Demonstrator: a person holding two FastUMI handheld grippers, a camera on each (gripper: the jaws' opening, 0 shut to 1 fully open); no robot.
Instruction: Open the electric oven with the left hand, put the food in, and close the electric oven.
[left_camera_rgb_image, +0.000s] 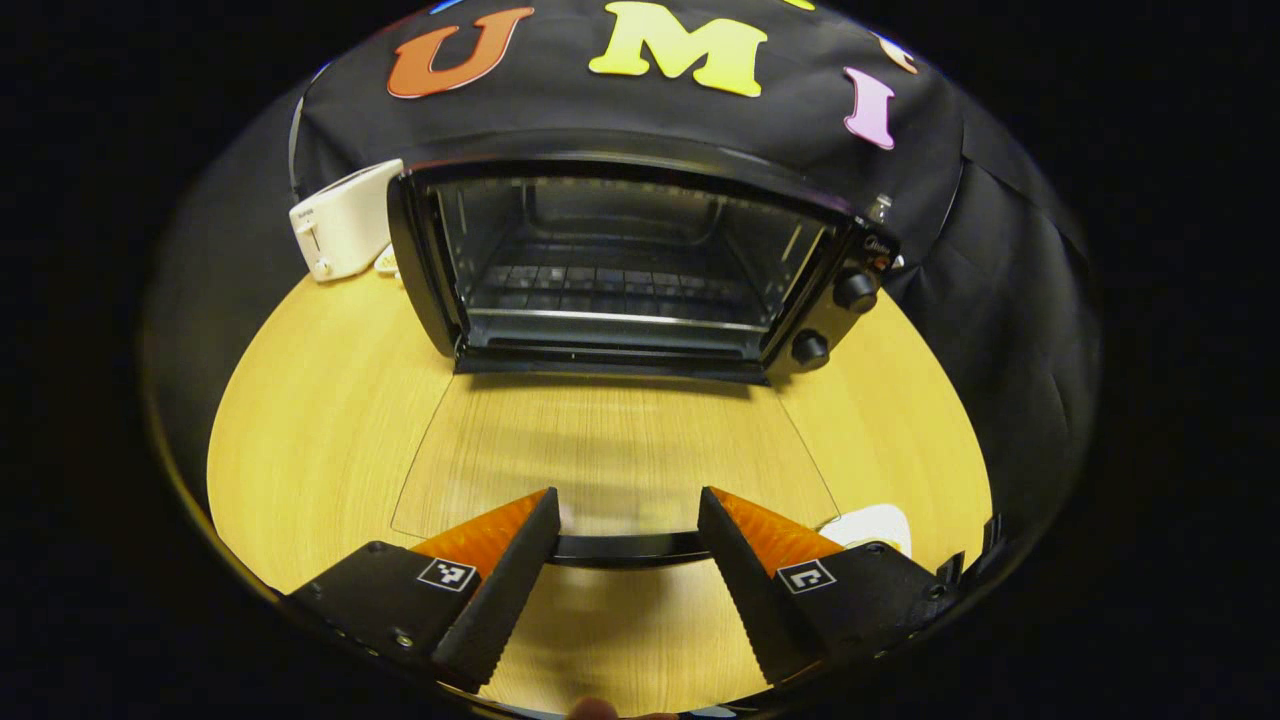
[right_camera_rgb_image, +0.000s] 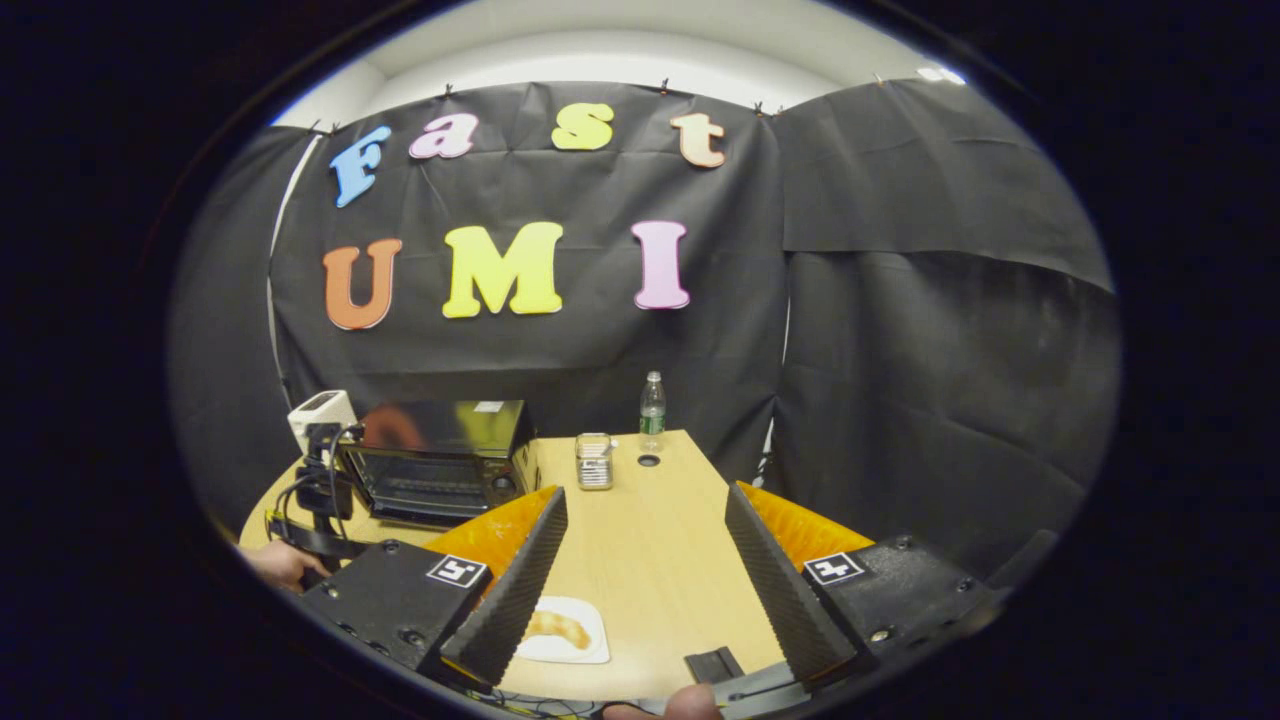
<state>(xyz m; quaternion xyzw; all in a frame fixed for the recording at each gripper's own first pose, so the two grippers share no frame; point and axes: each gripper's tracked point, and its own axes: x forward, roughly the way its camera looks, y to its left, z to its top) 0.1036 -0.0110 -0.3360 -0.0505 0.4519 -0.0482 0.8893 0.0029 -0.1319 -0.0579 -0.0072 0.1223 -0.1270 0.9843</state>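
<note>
You have a white toaster (left_camera_rgb_image: 340, 220) at upper left. Mid-frame in the right gripper view, note a water bottle (right_camera_rgb_image: 652, 399) and glass jar (right_camera_rgb_image: 594, 461).

One oven (right_camera_rgb_image: 435, 460) left of the fingers, one toaster (right_camera_rgb_image: 320, 410) behind it, one jar (right_camera_rgb_image: 594, 461) and one bottle (right_camera_rgb_image: 652, 398) ahead, one plate (right_camera_rgb_image: 590, 640) below.

In the left gripper view, the left gripper (left_camera_rgb_image: 627, 515) sits at the bottom centre of the frame, its two fingers (left_camera_rgb_image: 505, 585) spread wide apart and gripping nothing. In the right gripper view, the right gripper (right_camera_rgb_image: 645, 515) fills the bottom of the frame, fingers (right_camera_rgb_image: 775, 585) likewise parted and empty. At the lower left of that view, a hand (right_camera_rgb_image: 275, 562) holds the left gripper's body, seen from the side.
</note>
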